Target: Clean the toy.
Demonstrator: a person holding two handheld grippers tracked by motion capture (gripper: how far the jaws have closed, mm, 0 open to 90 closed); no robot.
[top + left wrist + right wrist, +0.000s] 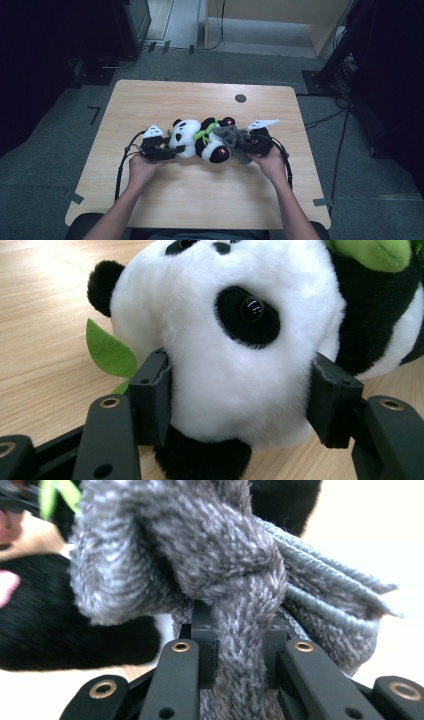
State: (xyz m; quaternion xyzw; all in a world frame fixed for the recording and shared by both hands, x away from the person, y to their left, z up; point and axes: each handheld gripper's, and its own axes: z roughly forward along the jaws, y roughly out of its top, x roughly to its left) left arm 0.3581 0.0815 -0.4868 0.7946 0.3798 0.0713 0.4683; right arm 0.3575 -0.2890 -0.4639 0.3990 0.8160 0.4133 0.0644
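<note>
Plush panda (200, 137): black-and-white fur, pink paw pads, green leaves at the neck; lies on its side at the middle of the wooden table (200, 200), long axis across the table, head toward the left gripper (159, 149). That gripper's jaws clamp the white head from both sides. Grey knitted sock (235, 140): fuzzy, ribbed cuff, bunched against the panda's far end; right gripper (252, 145) jaws pinched shut on its fabric
</note>
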